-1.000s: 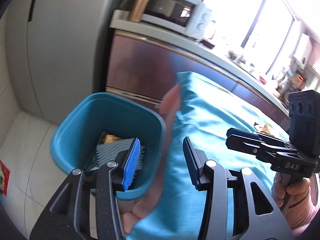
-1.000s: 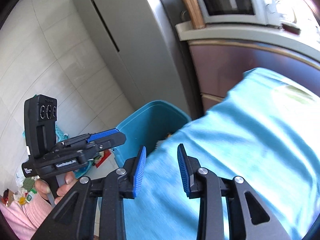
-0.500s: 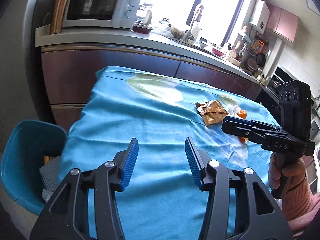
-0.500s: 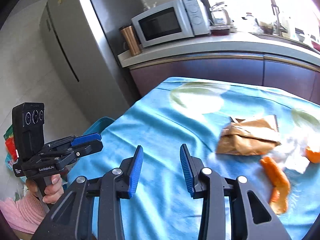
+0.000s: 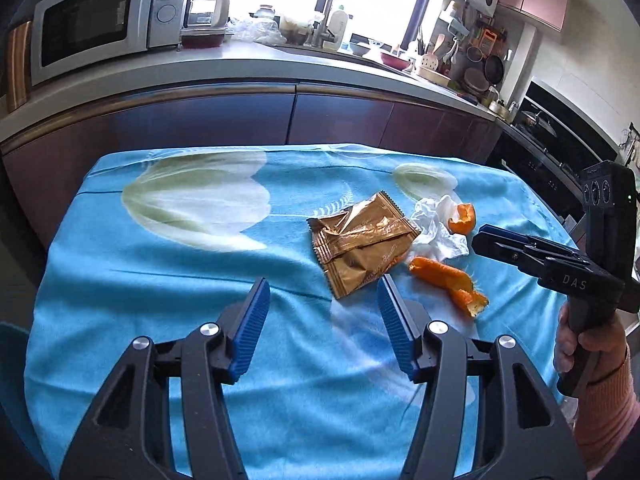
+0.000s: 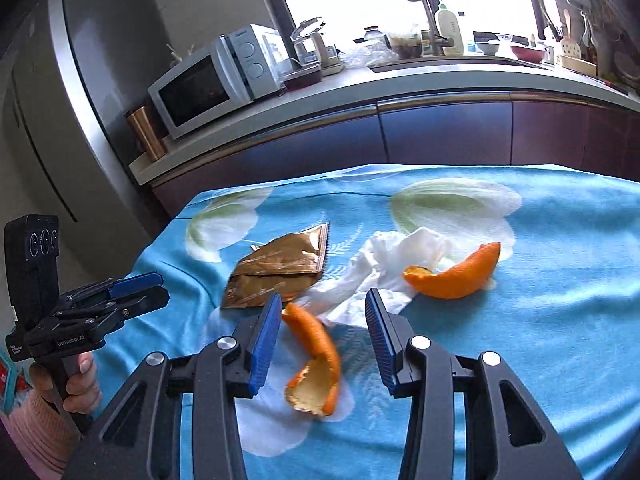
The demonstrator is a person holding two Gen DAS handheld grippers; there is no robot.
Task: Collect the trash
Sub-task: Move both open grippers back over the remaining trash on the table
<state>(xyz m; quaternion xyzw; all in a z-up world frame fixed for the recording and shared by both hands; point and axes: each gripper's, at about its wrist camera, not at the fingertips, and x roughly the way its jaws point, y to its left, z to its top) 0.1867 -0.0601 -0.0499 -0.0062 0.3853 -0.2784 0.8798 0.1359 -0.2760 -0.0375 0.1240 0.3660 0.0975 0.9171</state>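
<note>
Both grippers, left (image 5: 322, 312) and right (image 6: 320, 332), are empty with jaws just opening over the cloth (image 5: 160, 280), approaching the wrapper (image 5: 362, 244), tissue (image 6: 384, 264) and peels (image 6: 316, 356) (all untouched); next, probably, descend and pinch.

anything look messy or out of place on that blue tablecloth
Yes: litter sits loose on the blue floral tablecloth: a crumpled brown foil wrapper, a wadded white tissue and two curled orange peel pieces, clustered together. Nothing is spilled or broken.
</note>
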